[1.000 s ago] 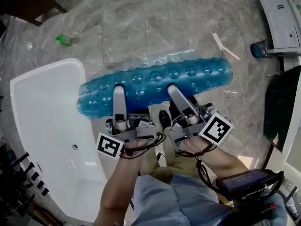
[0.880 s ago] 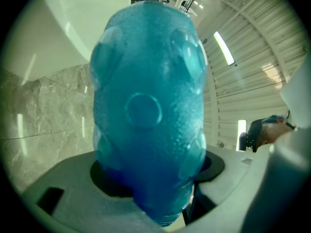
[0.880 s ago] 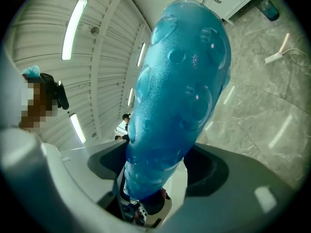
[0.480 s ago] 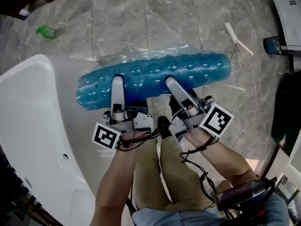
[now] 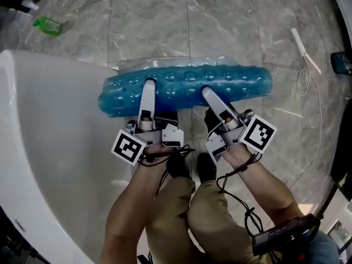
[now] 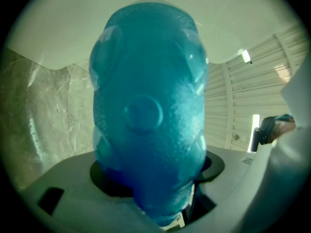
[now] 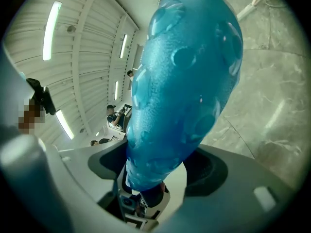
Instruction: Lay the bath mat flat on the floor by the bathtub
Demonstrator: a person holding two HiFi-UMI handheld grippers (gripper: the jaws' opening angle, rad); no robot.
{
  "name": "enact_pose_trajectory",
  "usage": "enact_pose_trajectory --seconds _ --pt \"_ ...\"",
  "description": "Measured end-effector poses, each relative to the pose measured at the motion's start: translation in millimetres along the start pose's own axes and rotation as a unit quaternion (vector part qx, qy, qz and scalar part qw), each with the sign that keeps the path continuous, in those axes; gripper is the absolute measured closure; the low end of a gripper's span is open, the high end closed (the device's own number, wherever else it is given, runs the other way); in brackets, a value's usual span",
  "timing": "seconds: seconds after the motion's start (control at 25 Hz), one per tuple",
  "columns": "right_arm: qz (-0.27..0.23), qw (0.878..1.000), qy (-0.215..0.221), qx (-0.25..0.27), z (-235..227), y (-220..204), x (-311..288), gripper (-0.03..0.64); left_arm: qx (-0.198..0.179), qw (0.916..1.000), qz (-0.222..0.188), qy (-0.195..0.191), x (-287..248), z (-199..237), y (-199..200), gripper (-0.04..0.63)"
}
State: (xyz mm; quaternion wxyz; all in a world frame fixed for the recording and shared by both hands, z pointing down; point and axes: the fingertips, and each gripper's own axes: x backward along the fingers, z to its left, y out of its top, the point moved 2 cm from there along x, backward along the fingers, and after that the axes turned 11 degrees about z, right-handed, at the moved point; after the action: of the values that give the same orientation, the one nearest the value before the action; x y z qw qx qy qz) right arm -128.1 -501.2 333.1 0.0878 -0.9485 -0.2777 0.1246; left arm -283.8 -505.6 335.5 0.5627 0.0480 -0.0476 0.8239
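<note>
A translucent blue bath mat [image 5: 187,88] with round bumps is rolled and folded into a long bundle, held level above the grey marble floor [image 5: 148,21]. My left gripper [image 5: 147,87] is shut on its left part and my right gripper [image 5: 208,93] is shut on its middle-right part. In the left gripper view the bath mat [image 6: 148,115] fills the space between the jaws, and in the right gripper view the bath mat [image 7: 187,86] does the same. The white bathtub [image 5: 49,147] lies at the left, its rim under the mat's left end.
A green bottle [image 5: 47,25] lies on the floor at the far left. A white stick [image 5: 304,49] and a thin cord [image 5: 308,87] lie on the floor at the right. The person's legs and dark shoes [image 5: 187,166] stand right below the grippers.
The view has shifted over the tub and the mat with both grippers sits higher in frame, farther forward. The grip on the mat is unchanged.
</note>
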Motion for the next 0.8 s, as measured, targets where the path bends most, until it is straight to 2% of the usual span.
enact_pose_trajectory --seconds 0.36,0.6,0.8 --pt "0.03 0.999 0.008 -0.021 -151 -47 -61 0.255 0.021 0.9991 0.005 0.037 23 167 25 0.282" --pt "0.06 0.998 0.012 -0.027 -209 -56 -101 0.256 0.015 0.9987 0.004 0.049 20 234 50 0.282" --pt "0.088 0.996 0.014 -0.032 -255 -51 -123 0.261 0.035 0.9964 -0.003 0.077 12 287 57 0.276"
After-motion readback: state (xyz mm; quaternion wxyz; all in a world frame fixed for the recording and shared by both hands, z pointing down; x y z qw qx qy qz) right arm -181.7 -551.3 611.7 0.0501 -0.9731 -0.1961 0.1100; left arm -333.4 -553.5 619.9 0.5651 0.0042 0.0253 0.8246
